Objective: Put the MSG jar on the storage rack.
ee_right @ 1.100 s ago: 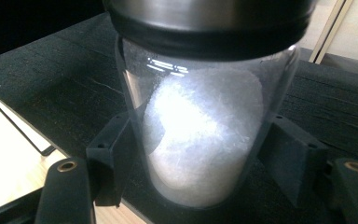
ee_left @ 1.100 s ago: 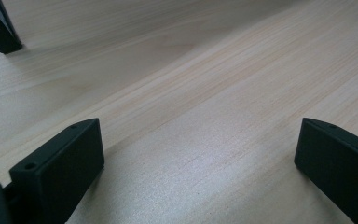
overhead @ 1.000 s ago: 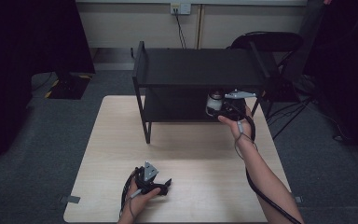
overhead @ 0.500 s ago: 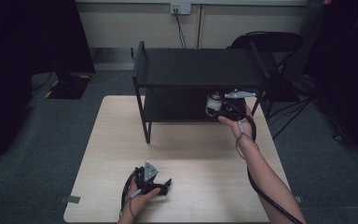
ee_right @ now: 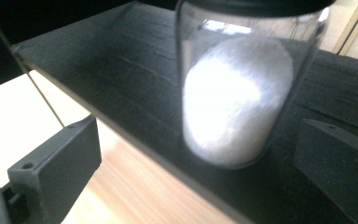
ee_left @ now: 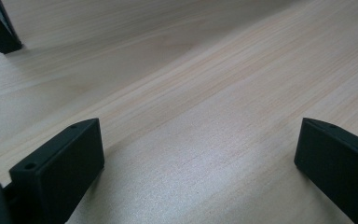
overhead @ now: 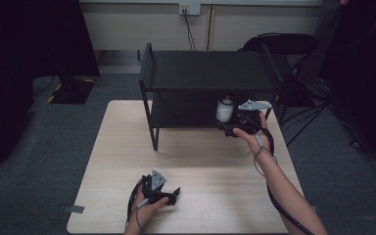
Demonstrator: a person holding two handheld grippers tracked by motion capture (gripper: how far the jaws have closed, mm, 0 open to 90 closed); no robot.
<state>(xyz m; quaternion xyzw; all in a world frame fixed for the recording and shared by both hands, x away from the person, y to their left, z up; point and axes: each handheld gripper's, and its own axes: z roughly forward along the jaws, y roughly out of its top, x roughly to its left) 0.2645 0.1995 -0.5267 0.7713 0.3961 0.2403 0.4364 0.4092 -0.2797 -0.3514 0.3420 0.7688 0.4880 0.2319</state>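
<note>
A glass jar (overhead: 223, 108) with a black lid and white powder inside stands upright on the lower board of a black two-tier shelf (overhead: 205, 71). In the right gripper view the jar (ee_right: 235, 98) sits just ahead of the jaws, near the board's front edge (ee_right: 121, 79). My right gripper (overhead: 229, 128) (ee_right: 198, 140) is open, level with that board, and its jaws touch nothing. My left gripper (overhead: 175, 196) rests low at the near middle of the wooden table (overhead: 127, 147). It is open (ee_left: 198, 149) over bare wood.
The shelf's top board is bare, and one of its black legs (ee_left: 0, 28) stands ahead and left of the left gripper. A black folding chair (overhead: 279, 44) is behind the table at the right. A dark stand base (overhead: 73, 88) sits on the floor at left.
The right gripper has drawn back a little toward the person and lower, away from the jar, which stays on the lower board. The left gripper has not moved.
</note>
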